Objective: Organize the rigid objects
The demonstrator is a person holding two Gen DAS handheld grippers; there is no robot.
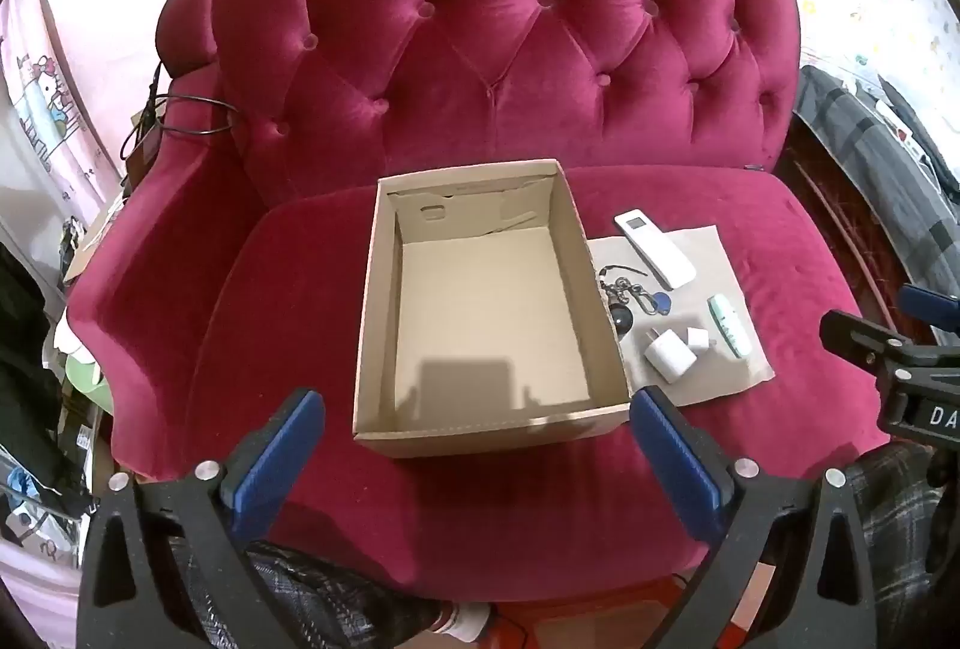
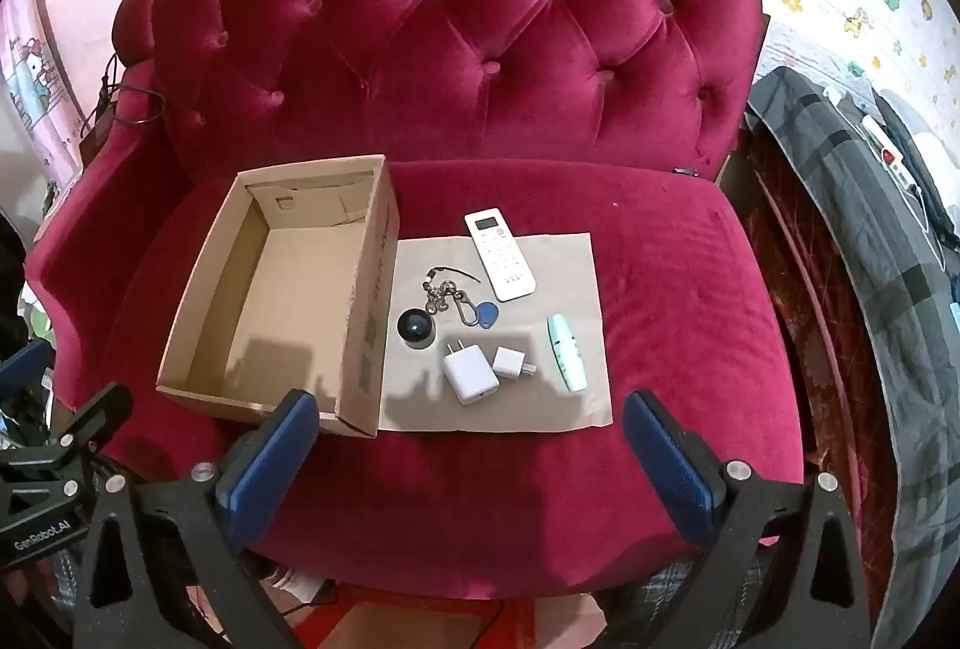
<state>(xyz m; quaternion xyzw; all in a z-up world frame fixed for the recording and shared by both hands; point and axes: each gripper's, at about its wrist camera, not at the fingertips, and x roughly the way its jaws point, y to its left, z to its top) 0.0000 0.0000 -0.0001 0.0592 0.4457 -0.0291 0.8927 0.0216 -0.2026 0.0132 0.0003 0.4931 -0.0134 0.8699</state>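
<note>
Rigid objects lie on a grey sheet (image 2: 540, 397) on the sofa seat (image 2: 690, 289): white remote (image 2: 500, 254) at the sheet's back edge, keyring (image 2: 456, 298), two chargers (image 2: 471, 370), mint device (image 2: 566, 354). Empty cardboard box (image 2: 366, 313) touches the sheet's left edge. Left gripper (image 1: 477, 448) and right gripper (image 2: 468, 448) hover spread wide, holding nothing.

Each tool, the left tool (image 1: 477, 412) and the right tool (image 2: 469, 412), has black triangular-cutout arms with silver screws (image 2: 736, 468) and ribbed blue pads (image 1: 273, 460), the left one marked "GenRobot.AI" in white, above grey plaid trousers (image 1: 312, 598) and a white sock (image 1: 465, 622).
</note>
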